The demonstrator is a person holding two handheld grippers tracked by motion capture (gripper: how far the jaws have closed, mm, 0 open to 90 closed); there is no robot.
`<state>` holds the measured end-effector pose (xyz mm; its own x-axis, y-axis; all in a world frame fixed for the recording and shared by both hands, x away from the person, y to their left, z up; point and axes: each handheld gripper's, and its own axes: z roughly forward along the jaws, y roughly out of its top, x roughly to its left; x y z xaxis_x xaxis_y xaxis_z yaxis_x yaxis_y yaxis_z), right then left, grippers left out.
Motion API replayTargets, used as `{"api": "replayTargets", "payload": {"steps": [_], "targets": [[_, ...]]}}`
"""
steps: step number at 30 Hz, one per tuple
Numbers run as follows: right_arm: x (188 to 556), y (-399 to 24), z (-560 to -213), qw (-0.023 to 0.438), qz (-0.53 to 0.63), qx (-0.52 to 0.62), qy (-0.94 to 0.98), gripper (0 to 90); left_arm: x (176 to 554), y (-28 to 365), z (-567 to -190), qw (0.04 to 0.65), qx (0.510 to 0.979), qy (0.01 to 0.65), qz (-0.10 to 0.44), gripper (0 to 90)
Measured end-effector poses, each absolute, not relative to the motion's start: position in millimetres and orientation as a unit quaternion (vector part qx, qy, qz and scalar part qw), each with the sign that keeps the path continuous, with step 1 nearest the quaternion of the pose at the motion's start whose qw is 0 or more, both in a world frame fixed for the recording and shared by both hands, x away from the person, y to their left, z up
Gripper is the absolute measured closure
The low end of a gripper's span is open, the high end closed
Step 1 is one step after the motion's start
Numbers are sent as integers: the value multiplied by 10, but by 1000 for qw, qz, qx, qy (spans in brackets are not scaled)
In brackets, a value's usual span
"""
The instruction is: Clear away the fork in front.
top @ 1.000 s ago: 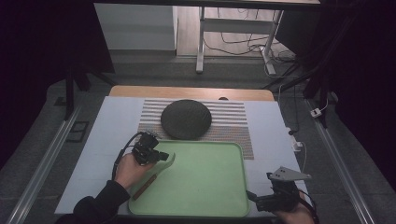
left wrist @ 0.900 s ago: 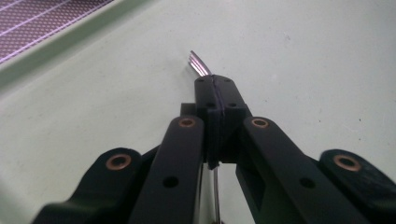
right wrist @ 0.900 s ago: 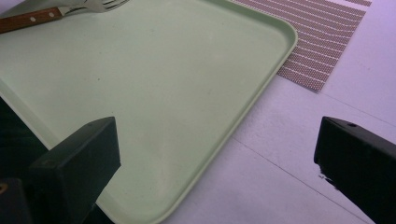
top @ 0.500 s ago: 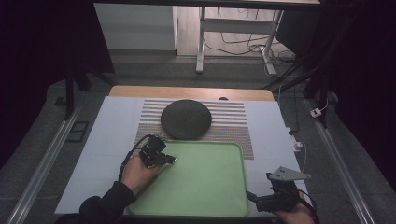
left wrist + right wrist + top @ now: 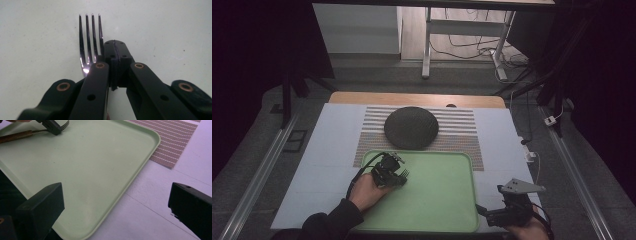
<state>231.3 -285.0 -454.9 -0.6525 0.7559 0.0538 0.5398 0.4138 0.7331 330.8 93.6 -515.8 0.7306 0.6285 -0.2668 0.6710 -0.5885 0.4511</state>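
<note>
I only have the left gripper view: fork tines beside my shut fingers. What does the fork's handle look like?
Observer: The fork has a brown wooden handle, seen in the right gripper view.
Operator: Where on the tray am I?
Observer: The left gripper is over the far-left part of the green tray, in the high view.
Operator: And the other one?
Observer: The right gripper hangs open by the tray's near-right corner.

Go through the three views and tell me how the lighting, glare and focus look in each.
High view: dim, the surroundings nearly black, the green tray and striped mat evenly lit. Left gripper view: a bright glint on the fork, the near black links soft. Right gripper view: washed-out pale tray, the close right gripper blurred at its edges.
</note>
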Motion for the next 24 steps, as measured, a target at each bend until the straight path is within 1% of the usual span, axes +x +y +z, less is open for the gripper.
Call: {"api": "replayTargets", "payload": {"steps": [3,8,16,24], "targets": [[2313,-2849,-4550,144,374,391,829,6,3326,965,-5152,264,891,370,-16,886],[2312,-2848,-4549,144,374,390,829,6,3413,1125,-5153,260,878,402,-5,885],[2312,-2845,-4551,144,374,390,829,6,3505,1369,-5158,256,860,441,-2,885],[2311,-2841,-4552,145,373,389,830,6,3555,1570,-5163,255,848,465,-4,884]]}}
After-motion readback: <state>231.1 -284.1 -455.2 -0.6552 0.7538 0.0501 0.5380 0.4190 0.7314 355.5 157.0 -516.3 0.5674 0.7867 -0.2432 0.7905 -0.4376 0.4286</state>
